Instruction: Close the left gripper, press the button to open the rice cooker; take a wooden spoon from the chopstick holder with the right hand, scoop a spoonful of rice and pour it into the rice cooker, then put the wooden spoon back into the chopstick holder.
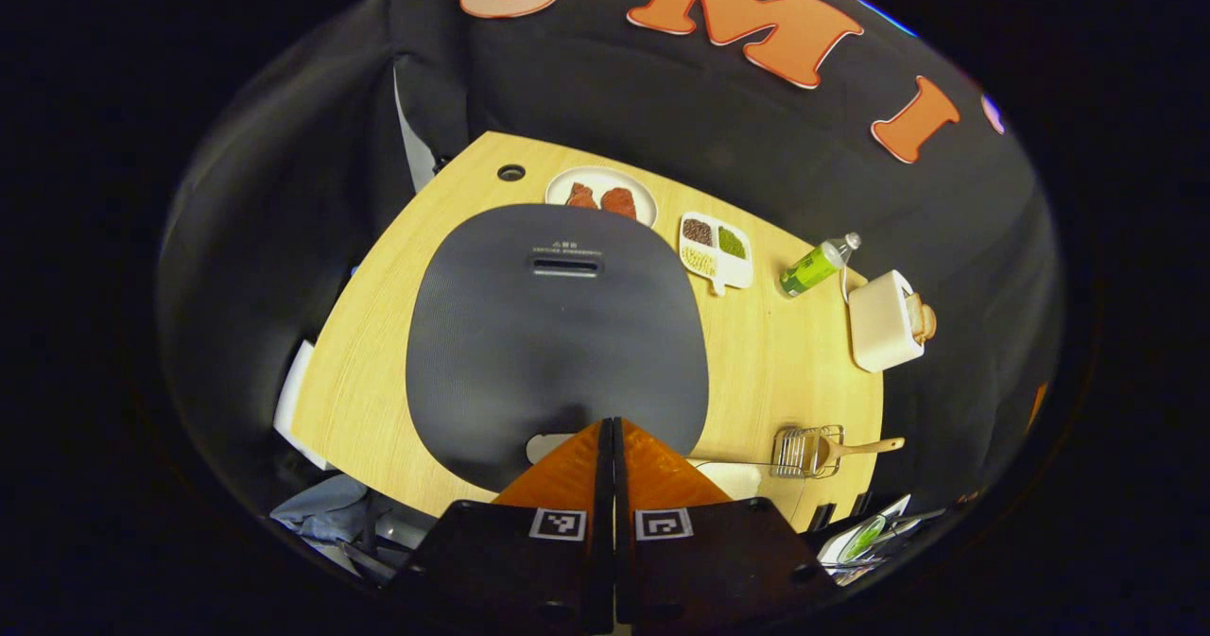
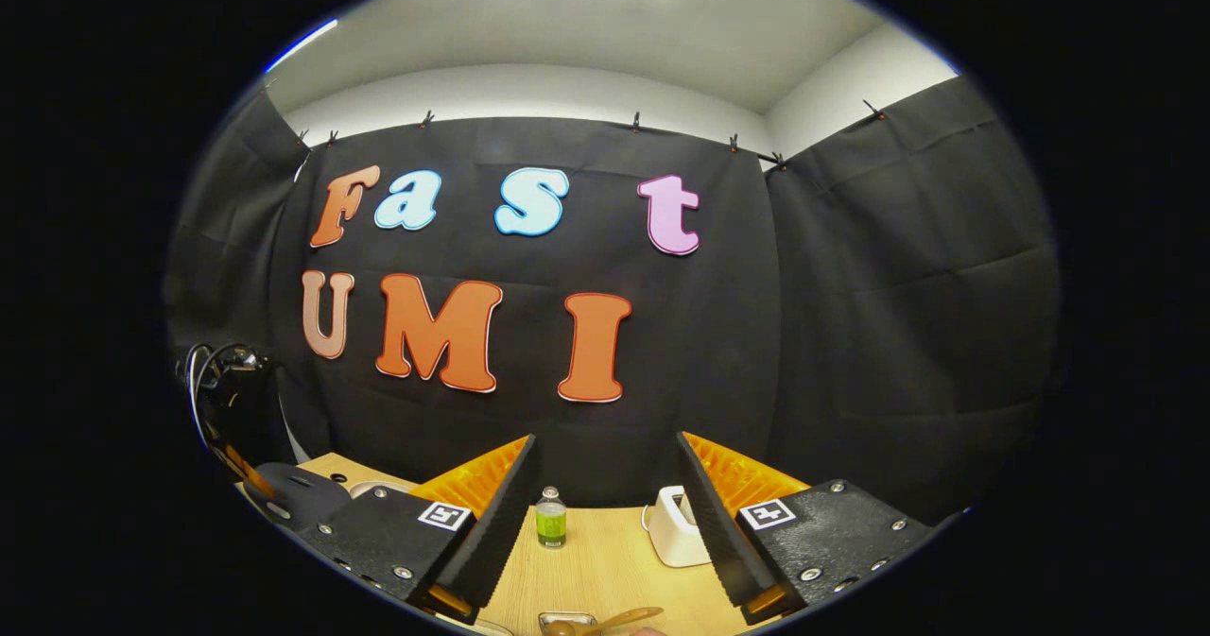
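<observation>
In the left gripper view, the rice cooker [image 1: 558, 334] fills the middle of the table, its dark grey lid down. My left gripper [image 1: 610, 423] is shut on nothing, its tips over the lid's front edge, next to a pale part [image 1: 541, 447] of the cooker front. To the right, a wire chopstick holder [image 1: 803, 452] lies with the wooden spoon [image 1: 860, 447] sticking out. My right gripper [image 2: 605, 438] is open and held level above the table. The spoon [image 2: 605, 625] and holder [image 2: 565, 621] sit low between its fingers, well below them.
A plate with meat [image 1: 602, 197], a divided dish of grains [image 1: 716, 250], a green bottle [image 1: 813, 267] and a white toaster [image 1: 884, 319] line the far and right side. The bottle [image 2: 550, 518] and toaster [image 2: 673, 527] stand ahead of the right gripper. A white dish [image 1: 728, 478] sits beside the cooker.
</observation>
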A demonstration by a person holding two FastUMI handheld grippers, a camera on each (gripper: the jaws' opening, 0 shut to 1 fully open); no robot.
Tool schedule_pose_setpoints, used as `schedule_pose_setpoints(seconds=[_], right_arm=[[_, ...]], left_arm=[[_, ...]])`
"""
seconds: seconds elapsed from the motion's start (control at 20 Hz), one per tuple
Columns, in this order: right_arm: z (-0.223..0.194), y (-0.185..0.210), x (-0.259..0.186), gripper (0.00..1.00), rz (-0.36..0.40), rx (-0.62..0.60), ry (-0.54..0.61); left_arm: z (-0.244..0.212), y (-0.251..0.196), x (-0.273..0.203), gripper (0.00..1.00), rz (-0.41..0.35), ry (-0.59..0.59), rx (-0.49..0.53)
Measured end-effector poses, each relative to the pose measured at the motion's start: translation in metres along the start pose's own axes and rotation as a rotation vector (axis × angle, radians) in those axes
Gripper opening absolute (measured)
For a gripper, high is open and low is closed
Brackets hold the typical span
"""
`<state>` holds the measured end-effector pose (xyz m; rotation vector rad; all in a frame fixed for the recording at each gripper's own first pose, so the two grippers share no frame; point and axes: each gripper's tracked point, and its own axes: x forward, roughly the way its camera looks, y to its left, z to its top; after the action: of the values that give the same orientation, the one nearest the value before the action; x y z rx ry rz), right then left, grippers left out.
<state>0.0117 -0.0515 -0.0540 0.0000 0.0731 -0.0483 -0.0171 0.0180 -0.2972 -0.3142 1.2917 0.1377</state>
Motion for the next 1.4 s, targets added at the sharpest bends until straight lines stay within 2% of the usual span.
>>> schedule_pose_setpoints(seconds=[0.05,0.1,0.15,0.3,0.55,0.7,0.85,1.1,1.3,1.4], right_arm=[[-0.003,-0.002,-0.001,0.88,-0.005,0.002,0.01],[-0.008,-0.006,-0.002,0.88,-0.013,0.003,0.023],[-0.011,-0.009,-0.002,0.88,-0.019,0.004,0.032],[-0.022,-0.017,-0.005,0.88,-0.041,0.0,0.056],[-0.041,-0.018,-0.006,0.89,-0.055,0.002,0.104],[-0.061,-0.014,-0.004,0.88,-0.049,0.004,0.167],[-0.087,-0.012,-0.002,0.88,-0.045,0.004,0.247],[-0.118,-0.016,-0.003,0.88,-0.04,0.011,0.334],[-0.148,-0.017,-0.007,0.88,-0.029,0.042,0.423],[-0.161,-0.017,-0.008,0.88,-0.028,0.066,0.453]], left_arm=[[-0.003,0.0,0.004,0.03,0.0,0.023,-0.017],[-0.005,0.001,0.008,0.06,-0.005,0.038,-0.036],[-0.009,0.002,0.014,0.02,-0.007,0.065,-0.045],[-0.016,0.007,0.021,0.05,0.016,0.107,-0.065],[-0.016,0.01,0.028,0.06,0.041,0.092,-0.091],[-0.019,0.009,0.03,0.06,0.028,0.08,-0.103],[-0.019,0.009,0.022,0.06,0.027,0.017,-0.058],[-0.005,0.003,-0.001,0.06,0.01,-0.135,-0.108],[0.027,-0.006,-0.038,0.06,0.014,-0.359,-0.015],[0.045,-0.012,-0.054,0.06,0.025,-0.483,-0.014]])
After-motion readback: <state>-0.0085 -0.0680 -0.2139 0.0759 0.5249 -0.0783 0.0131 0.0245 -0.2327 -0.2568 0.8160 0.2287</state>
